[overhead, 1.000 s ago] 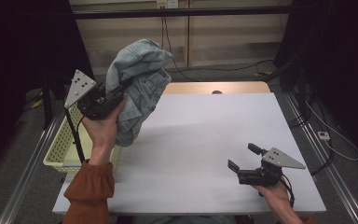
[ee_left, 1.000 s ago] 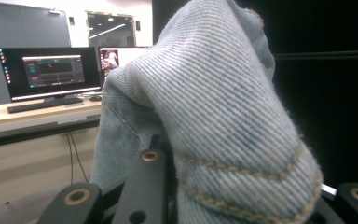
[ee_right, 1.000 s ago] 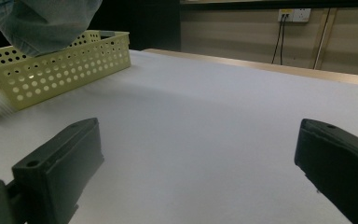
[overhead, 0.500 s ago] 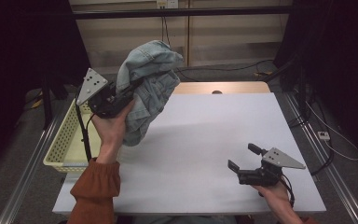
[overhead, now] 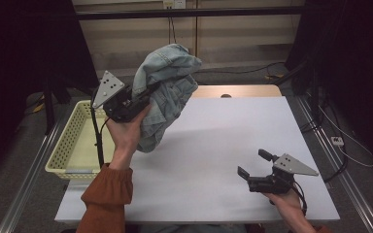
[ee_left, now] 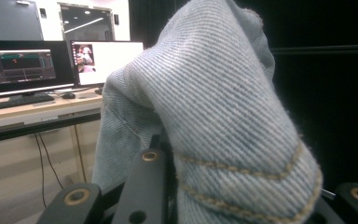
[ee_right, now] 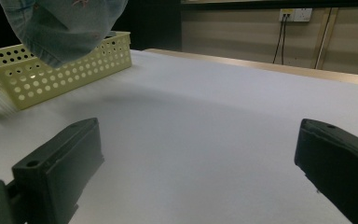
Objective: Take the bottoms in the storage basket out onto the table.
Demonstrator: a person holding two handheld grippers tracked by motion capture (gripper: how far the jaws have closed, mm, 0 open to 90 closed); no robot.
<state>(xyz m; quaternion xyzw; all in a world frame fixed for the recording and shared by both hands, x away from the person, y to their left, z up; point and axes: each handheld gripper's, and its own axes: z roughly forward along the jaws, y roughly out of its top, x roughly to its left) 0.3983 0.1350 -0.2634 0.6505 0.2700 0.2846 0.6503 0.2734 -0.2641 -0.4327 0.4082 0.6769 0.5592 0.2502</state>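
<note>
A bunched light-blue denim garment (overhead: 167, 90) hangs in the air over the left part of the white table (overhead: 223, 131). My left gripper (overhead: 147, 95) is shut on it, held up by a hand in an orange sleeve. In the left gripper view the denim garment (ee_left: 214, 102) drapes over the black jaws and hides their tips. My right gripper (overhead: 253, 163) rests low over the table's front right, open, with nothing between its jaws. The right gripper view shows that gripper (ee_right: 198, 140) above bare tabletop and the garment's lower edge (ee_right: 60, 28) hanging far off.
A pale yellow perforated basket (overhead: 60, 145) stands at the table's left edge, below and left of the garment; the same basket (ee_right: 74, 65) appears in the right gripper view. A wooden strip (overhead: 238, 91) borders the far edge. Monitors (ee_left: 51, 60) stand on a desk beyond.
My left hand has carried the denim garment rightward, from over the basket toward the table. The right gripper has stayed still.
</note>
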